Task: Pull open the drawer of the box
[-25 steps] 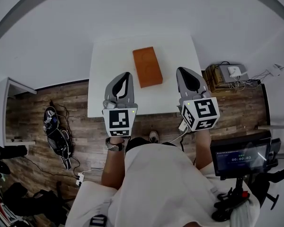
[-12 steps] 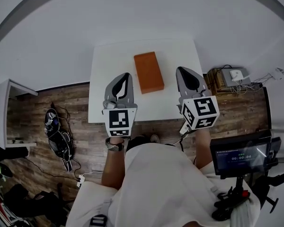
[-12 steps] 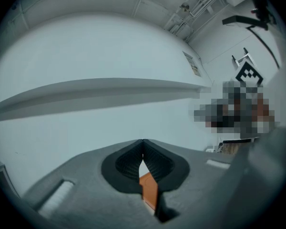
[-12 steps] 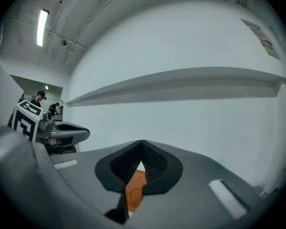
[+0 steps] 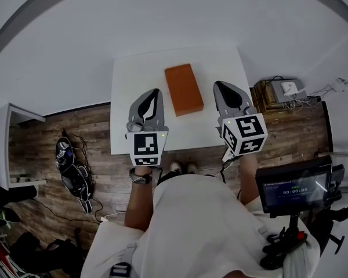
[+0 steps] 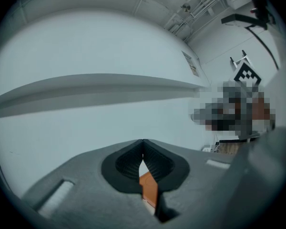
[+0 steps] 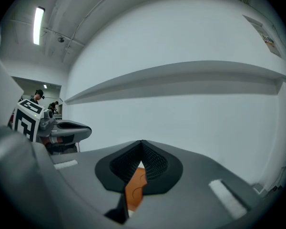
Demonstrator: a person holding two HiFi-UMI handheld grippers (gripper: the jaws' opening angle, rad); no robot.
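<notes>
Jaws pressed together, the left gripper (image 5: pixel 155 92) and right gripper (image 5: pixel 220 86) had advanced past the table (image 5: pixel 127 74) edge, flanking the box (image 5: pixel 184 89) with bare gaps.

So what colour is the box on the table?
The box is orange, clearest in the head view.

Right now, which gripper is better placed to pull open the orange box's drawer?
Left, only marginally. The left gripper and right gripper are both shut, empty, and flank the orange box without touching it. The left tip looks slightly nearer its side. I can't see the drawer front.
</notes>
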